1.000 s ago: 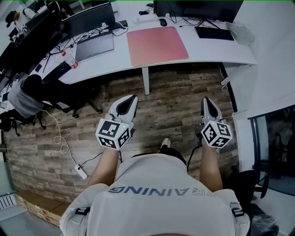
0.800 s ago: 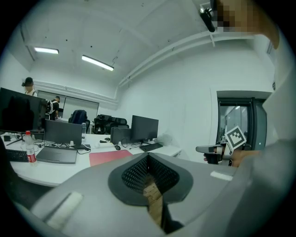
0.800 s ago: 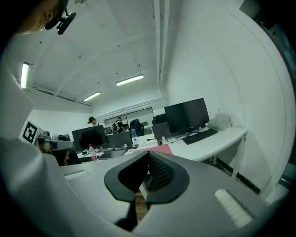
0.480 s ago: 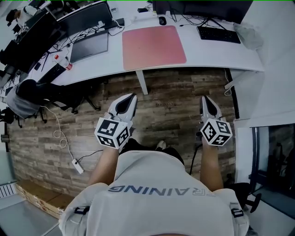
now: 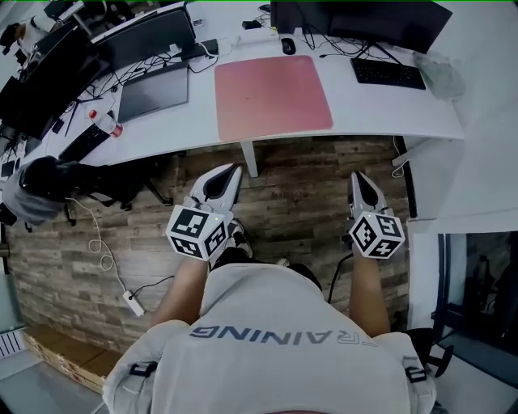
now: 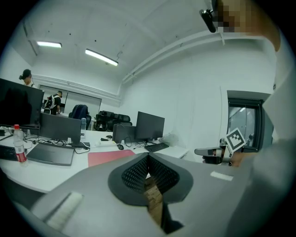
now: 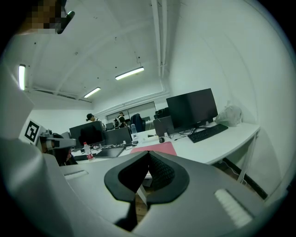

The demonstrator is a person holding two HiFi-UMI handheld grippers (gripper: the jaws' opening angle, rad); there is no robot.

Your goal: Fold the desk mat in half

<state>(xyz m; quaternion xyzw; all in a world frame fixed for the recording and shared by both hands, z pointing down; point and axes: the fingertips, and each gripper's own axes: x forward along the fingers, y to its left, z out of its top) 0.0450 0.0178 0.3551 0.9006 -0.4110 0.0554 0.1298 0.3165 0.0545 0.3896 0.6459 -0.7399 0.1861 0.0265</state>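
A pink desk mat lies flat and unfolded on the white desk, between a laptop and a keyboard. Both grippers are held over the wooden floor, short of the desk's near edge and apart from the mat. My left gripper points at the desk with its jaws shut and empty. My right gripper is likewise shut with nothing in it. In the left gripper view the mat shows just beyond the closed tips of the left gripper. In the right gripper view the mat lies straight ahead of the right gripper.
A closed laptop and a bottle sit left of the mat. A mouse, a monitor and a keyboard stand behind and to the right. A desk leg drops below the mat. A seated person is at far left.
The desk and mat have drawn slightly nearer and lower in the head view. Both grippers stay shut in the same pose.
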